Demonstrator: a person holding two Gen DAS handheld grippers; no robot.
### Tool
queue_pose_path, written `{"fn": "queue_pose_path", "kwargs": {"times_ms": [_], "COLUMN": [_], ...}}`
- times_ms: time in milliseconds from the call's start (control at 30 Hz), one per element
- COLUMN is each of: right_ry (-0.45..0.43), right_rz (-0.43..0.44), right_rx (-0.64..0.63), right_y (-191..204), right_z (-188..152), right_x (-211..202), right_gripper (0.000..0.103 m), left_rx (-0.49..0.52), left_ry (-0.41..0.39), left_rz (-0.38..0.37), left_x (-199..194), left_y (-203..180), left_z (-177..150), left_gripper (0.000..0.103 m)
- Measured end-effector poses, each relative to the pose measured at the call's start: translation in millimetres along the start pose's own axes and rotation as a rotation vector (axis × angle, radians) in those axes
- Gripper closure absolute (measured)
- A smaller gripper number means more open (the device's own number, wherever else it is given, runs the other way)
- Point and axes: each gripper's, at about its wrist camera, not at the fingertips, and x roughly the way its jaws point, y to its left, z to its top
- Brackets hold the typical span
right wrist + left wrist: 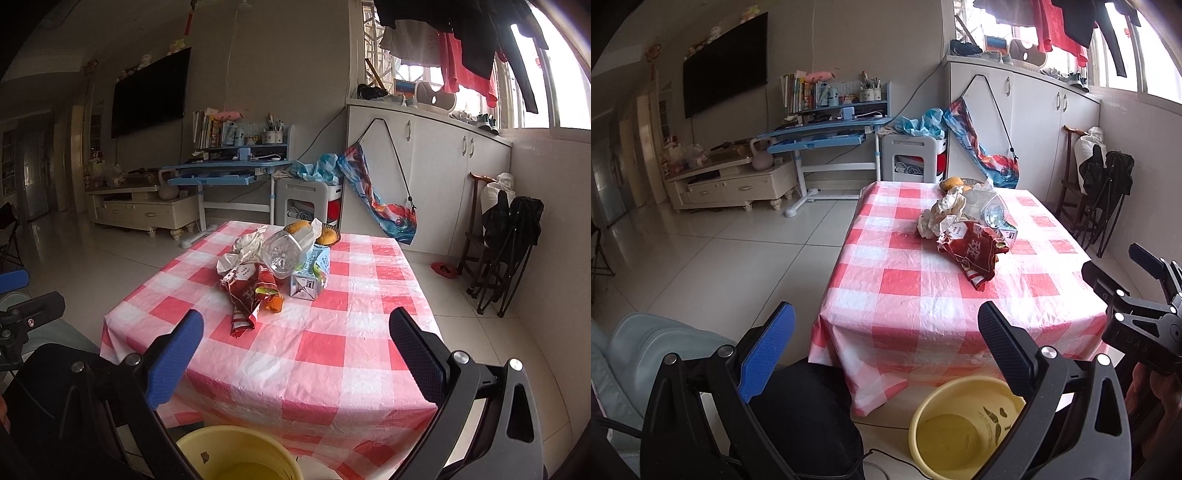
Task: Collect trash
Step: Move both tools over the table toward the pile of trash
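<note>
Left gripper (886, 350) spread wide with nothing between the fingers, poised short of the near table edge; right gripper (295, 354) likewise wide apart and carrying nothing, pointed straight at the heap. Trash piled on the red-and-white checked tablecloth (314, 354), toward twelve o'clock from the right wrist: red snack wrapper (245, 299) nearest, trailing toward six o'clock; crumpled white paper (240, 254) at its eleven o'clock; clear plastic bottle (282, 254) lying tilted across the top, base facing the camera; small drink carton (310, 280) touching the bottle at the heap's three o'clock. Oranges in a bowl (325, 236) just behind, probably not rubbish, so best left alone. Yellow bucket (236, 454) on the floor at six o'clock, under the table's near edge, looking bare inside. Best opening, by the look of it: the wrapper, since nothing rests on its near tail. Worth coming in low along the cloth, pinching the crinkled foil without snagging the plastic cover, then carrying straight back to the bucket. Bottle likely to roll once its props shift, so worth taking early.
</note>
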Motion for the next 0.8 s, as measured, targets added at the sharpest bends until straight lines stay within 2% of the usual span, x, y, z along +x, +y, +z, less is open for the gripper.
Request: {"fn": "queue_pose_path", "kwargs": {"times_ms": [367,800], "right_ry": [0.005,0.021], "right_rz": [0.006,-0.006], "right_rx": [-0.055,-0.059], "right_y": [12.5,10.5], "right_z": [-0.1,-2.9], "right_x": [-2.2,0.6], "right_gripper": [0.006,0.006], "left_rx": [-0.009,-0.013], "left_ry": [0.014,0.015], "left_rz": [0.005,0.002], "left_x": [3.2,2.7], "left_y": [2.9,0.7], "left_z": [-0.3,-0.2], "left_gripper": [0.007,0.007]}}
